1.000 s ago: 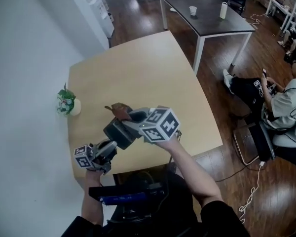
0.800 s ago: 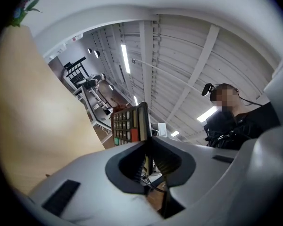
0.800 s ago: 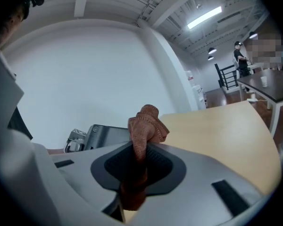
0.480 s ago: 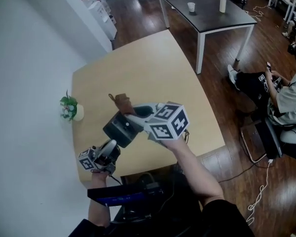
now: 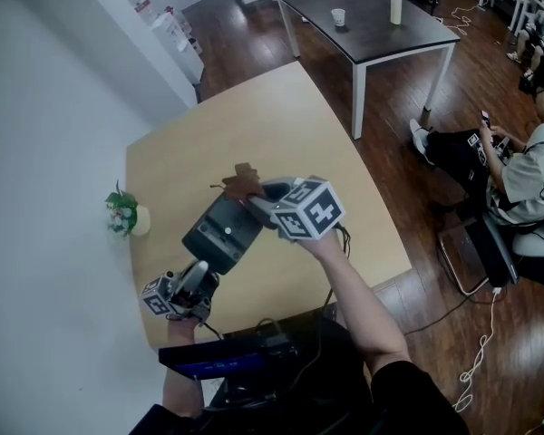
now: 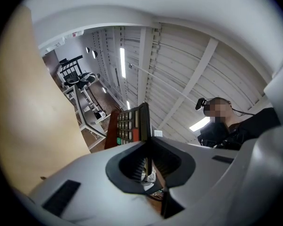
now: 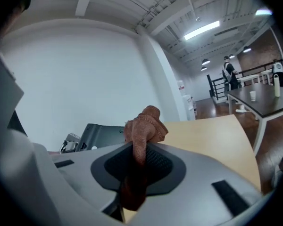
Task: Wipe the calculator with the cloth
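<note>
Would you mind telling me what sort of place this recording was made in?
Likely an open office or lab: a light wooden table, a dark meeting table holding a cup, wooden flooring, and strip lights on an exposed ceiling.

cloth (image 7: 144, 126): rust-brown knit fabric, rough, matt | calculator (image 5: 222, 234): dark plastic shell, smooth, matt | right gripper (image 7: 139, 161) fingers (image 7: 212, 173): pale grey plastic, matt, dark textured pads | surface (image 5: 272, 125): pale wood-look top, smooth, low sheen | floor (image 5: 390, 152): dark wood planks, glossy
</note>
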The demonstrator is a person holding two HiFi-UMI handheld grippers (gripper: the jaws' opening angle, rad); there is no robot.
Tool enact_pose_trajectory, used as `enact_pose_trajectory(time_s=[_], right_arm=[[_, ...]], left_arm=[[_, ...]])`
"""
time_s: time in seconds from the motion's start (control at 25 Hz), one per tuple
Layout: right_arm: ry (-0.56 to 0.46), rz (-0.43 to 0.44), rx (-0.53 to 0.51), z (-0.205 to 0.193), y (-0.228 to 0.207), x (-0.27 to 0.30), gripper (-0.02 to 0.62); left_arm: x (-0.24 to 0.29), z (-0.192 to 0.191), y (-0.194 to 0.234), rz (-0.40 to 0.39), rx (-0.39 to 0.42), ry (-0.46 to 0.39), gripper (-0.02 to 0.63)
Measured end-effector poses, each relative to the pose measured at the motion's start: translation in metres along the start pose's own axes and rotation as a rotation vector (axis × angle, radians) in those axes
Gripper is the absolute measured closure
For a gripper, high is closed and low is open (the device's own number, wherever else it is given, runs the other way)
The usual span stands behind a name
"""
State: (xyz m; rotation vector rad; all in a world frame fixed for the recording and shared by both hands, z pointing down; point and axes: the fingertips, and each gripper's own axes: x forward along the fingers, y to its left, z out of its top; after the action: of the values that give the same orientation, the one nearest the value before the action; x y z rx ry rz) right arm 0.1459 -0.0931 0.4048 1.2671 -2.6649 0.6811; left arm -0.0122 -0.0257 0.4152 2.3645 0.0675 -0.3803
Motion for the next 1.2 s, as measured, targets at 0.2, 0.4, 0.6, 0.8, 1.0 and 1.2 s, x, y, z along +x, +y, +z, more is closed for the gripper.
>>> enact_pose_trajectory(time_s=[0.2, 0.4, 0.6, 0.8, 1.0, 1.2], right_arm=[[-0.124, 0.131, -0.055, 0.048, 0.055, -0.012, 0.526], [-0.043, 0.221, -0.154, 0.04, 0.09, 0.008, 0.525], [-0.006, 0.003, -0.124, 0.011, 0.027, -0.011, 0.526], [-0.131, 0.072, -0.037, 0.024, 0.044, -0.039, 0.526], [-0.137, 0.266, -0.114, 0.039, 0.117, -0.027, 0.526], [-0.052, 0.203, -0.156, 0.021, 0.104, -0.015, 0.525]], left_arm=[[0.003, 0.001, 0.004, 0.004, 0.0, 0.007, 0.563], [0.008, 0.008, -0.012, -0.075, 0.0, -0.04, 0.56], [0.009, 0.014, -0.023, -0.089, -0.077, -0.123, 0.561], [0.018, 0.02, -0.031, -0.1, -0.103, -0.161, 0.563], [0.027, 0.017, -0.033, -0.098, -0.087, -0.133, 0.561], [0.031, 0.016, -0.045, -0.126, -0.061, -0.119, 0.56]])
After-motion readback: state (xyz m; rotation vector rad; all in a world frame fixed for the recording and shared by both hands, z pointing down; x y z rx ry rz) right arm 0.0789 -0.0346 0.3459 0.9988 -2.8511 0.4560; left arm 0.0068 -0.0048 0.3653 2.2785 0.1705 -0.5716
